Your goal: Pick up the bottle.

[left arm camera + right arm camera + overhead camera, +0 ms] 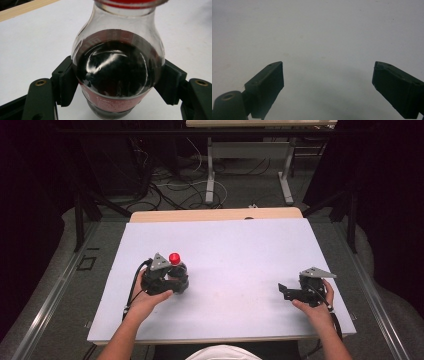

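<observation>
Left gripper view: rounded clear bottle point(117, 75), dark liquid, ribbed black pads point(66, 82).

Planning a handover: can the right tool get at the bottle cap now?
Probably yes: the left tool grips the bottle by its body, red cap exposed; right tool open, bare table between.

Place: a lab or test room
Work surface: white-topped table point(225, 245) on a wooden bench
Surroundings: black curtains point(385, 195) at both sides
Floor: loose cables point(170, 190) around a second table's metal legs point(210, 175)
</observation>
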The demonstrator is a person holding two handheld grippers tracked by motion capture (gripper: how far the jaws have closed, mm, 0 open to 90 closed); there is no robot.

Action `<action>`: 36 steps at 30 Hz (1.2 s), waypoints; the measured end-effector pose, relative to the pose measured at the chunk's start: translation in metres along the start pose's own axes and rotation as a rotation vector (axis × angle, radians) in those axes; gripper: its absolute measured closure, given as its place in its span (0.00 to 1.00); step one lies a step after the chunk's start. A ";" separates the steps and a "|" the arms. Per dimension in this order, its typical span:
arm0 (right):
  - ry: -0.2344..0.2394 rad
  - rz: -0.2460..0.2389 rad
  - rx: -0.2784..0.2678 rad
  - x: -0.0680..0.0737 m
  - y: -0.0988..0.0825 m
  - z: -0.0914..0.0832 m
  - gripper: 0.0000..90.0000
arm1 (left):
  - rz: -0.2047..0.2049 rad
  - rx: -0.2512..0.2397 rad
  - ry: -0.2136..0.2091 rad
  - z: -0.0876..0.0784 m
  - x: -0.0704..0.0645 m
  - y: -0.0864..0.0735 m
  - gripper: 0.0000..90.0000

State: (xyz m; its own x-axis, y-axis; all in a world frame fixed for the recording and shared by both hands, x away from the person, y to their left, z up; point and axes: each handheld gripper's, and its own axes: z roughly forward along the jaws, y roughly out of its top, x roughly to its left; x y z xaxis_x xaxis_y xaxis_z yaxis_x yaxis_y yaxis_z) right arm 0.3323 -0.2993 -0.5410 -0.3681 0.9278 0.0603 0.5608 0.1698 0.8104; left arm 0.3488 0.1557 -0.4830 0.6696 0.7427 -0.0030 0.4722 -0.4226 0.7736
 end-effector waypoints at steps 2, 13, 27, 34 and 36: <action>0.005 -0.012 0.001 0.002 0.001 0.000 0.11 | 0.005 0.002 -0.011 0.001 -0.003 0.001 0.33; 0.037 -0.042 0.016 0.012 0.002 0.005 0.15 | 0.051 -0.005 -0.092 0.012 -0.036 0.006 0.33; 0.152 -0.134 0.013 0.043 0.023 0.013 0.17 | 0.091 0.015 -0.163 0.019 -0.059 0.009 0.33; 0.267 -0.223 -0.002 0.067 0.048 0.005 0.21 | 0.092 -0.005 -0.189 0.025 -0.071 0.021 0.33; 0.298 -0.243 -0.010 0.074 0.057 0.003 0.23 | 0.112 -0.006 -0.190 0.027 -0.072 0.025 0.33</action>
State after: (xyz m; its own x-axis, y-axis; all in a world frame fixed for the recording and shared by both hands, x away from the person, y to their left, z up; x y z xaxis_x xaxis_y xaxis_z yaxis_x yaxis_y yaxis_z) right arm 0.3392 -0.2202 -0.4925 -0.6900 0.7231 0.0315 0.4238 0.3683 0.8275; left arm 0.3280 0.0782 -0.4805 0.8139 0.5799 -0.0352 0.3856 -0.4939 0.7794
